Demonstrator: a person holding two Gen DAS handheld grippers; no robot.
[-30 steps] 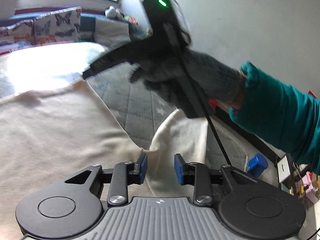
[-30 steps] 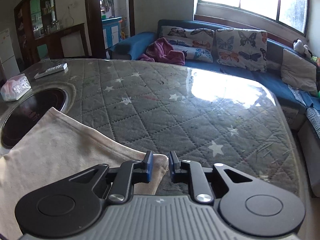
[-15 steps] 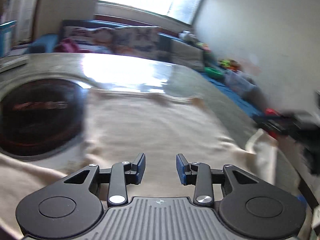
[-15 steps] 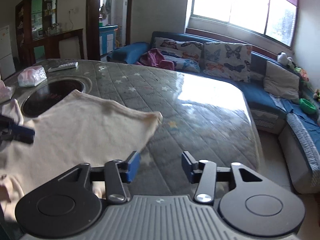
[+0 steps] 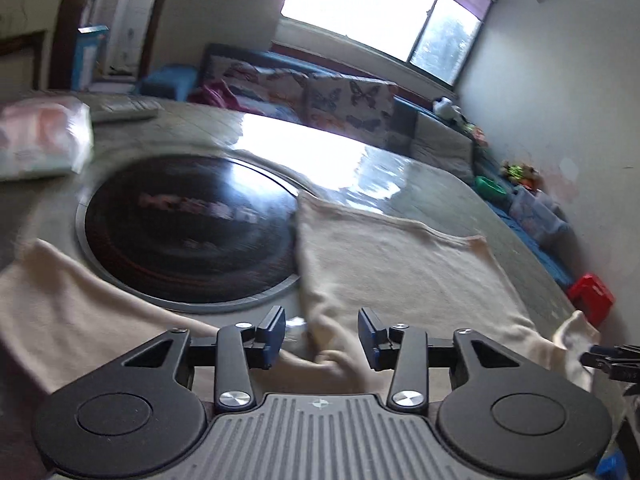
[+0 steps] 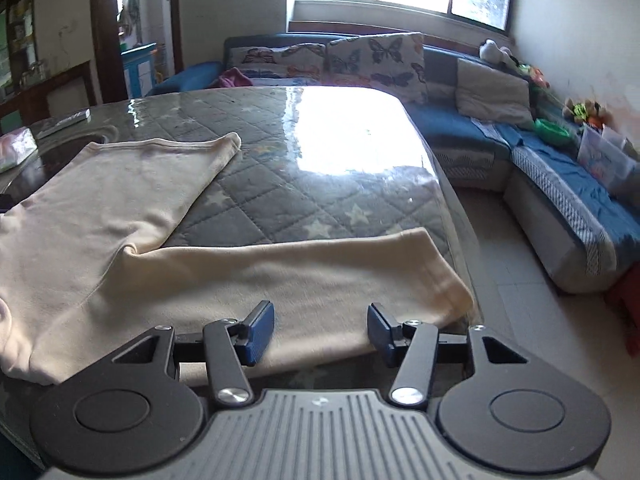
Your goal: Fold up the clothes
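Note:
A cream long-sleeved top [image 6: 96,216] lies flat on the quilted grey table [image 6: 304,184]. Its right sleeve [image 6: 320,276] stretches toward the table's right edge. My right gripper [image 6: 321,332] is open and empty, just above that sleeve near its cuff. In the left wrist view the top's body [image 5: 400,264] lies to the right and its other sleeve [image 5: 72,304] to the left. My left gripper [image 5: 322,336] is open and empty, low over the cloth where sleeve and body meet. The right gripper's tip [image 5: 612,360] shows at the right edge.
A round black hob [image 5: 188,232] is set in the table left of the top. A tissue pack [image 5: 40,140] and a remote [image 5: 124,110] lie at the far left. A blue sofa [image 6: 540,168] runs beyond the table's right edge. A red stool [image 5: 592,296] stands on the floor.
Both grippers have let go of the top and opened. The right one has pulled back over the right sleeve. The left one has swung left toward the hob side.

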